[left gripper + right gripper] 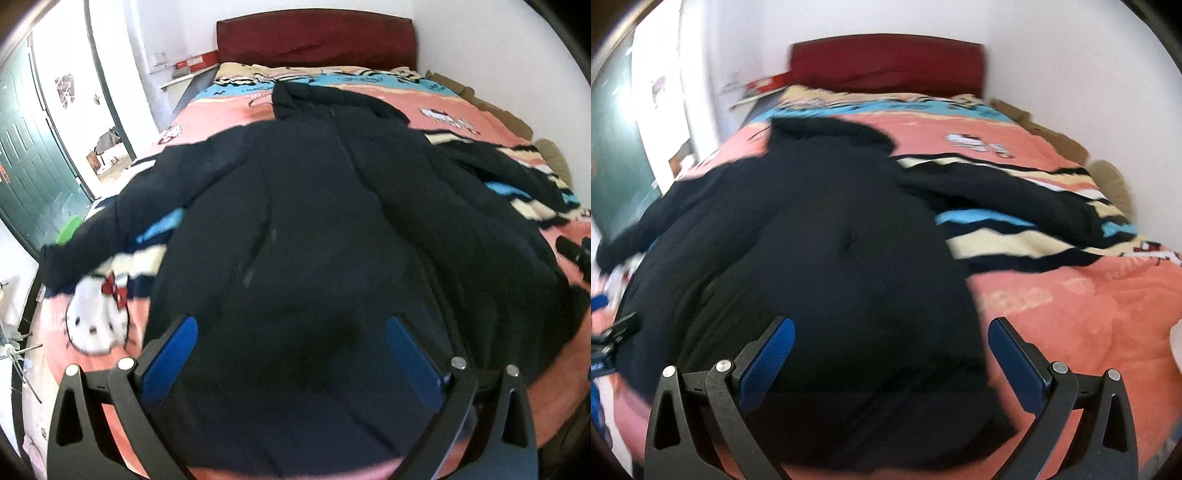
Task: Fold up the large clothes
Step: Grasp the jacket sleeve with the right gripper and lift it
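A big black coat [314, 221] lies flat on the bed [1071, 314]. Both claws, left [291, 354] and right [892, 354], hang wide apart over its bottom edge, empty.

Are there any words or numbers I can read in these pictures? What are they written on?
None can be read for sure.
Pink cartoon-cat bedspread: dark lettering on its blue band near the pillows, too blurred to read.
The same bedspread, pale letters beside the big white cat face: cut off and blurred.
Red box by the dark red headboard: white label, too small.
Black padded jacket: no visible text.
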A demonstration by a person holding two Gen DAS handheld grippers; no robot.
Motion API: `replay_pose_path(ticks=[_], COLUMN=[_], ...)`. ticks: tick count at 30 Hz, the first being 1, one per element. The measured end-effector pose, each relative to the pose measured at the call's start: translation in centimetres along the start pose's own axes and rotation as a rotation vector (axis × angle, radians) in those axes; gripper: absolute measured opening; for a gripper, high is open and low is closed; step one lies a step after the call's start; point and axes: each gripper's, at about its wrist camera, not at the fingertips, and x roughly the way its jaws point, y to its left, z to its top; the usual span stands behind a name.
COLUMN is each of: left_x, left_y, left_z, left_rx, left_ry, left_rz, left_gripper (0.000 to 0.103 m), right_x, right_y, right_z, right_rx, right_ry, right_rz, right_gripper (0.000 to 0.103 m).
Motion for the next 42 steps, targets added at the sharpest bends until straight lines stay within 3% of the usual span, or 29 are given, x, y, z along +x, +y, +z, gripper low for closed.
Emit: replay_pose_path(ticks=[6,10,13,18,22,27,30,32,35,38,42], left_x=[2.4,4.2,5.1,6.8,7.9,8.4,8.6,8.8,8.8,8.5,7.7], left_y=[1.2,2.3,2.9,4.1,4.4,3.8,3.6,3.5,3.6,3.6,4.3], left_z=[4.7,6.4,7.0,7.3,7.3,7.4,7.7,7.8,7.7,7.8,7.8], left_rx=[-0.03,-0.063,-0.074,-0.103,-0.102,-0.083,-0.084,-0.083,-0.076,-0.076,-0.12], left_ry=[-0.001,0.017,0.022,0.06,0.088,0.087,0.083,0.084,0.081,0.065,0.018], left_rz=[-0.004,0.01,0.041,0.081,0.103,0.097,0.088,0.087,0.083,0.08,0.08], left_gripper=[0.103,0.103,0.103,0.103,0.103,0.103,0.103,0.103,0.103,0.103,0.103], right_x=[5.8,10.4,14.1,17.8,20.2,22.2,23.3,24.0,24.3,23.2,21.1], right_y=[-9.7,-17.1,-22.7,-30.3,-34.5,-36.2,-36.6,-36.8,-36.9,-36.1,-34.5], right_z=[5.3,7.2,7.5,6.4,5.4,7.3,8.3,8.5,8.6,9.8,11.8], right_rx=[0.256,0.469,0.655,0.879,1.003,0.988,0.964,0.962,0.975,0.928,0.873], right_ry=[-0.011,0.0,0.013,0.001,-0.02,-0.051,-0.041,-0.03,-0.041,-0.073,-0.133], right_rz=[-0.089,-0.083,-0.023,-0.06,-0.041,-0.042,-0.045,-0.045,-0.033,-0.043,-0.009], right_gripper=[0.103,0.102,0.095,0.089,0.074,0.07,0.058,0.036,0.016,0.009,0.009])
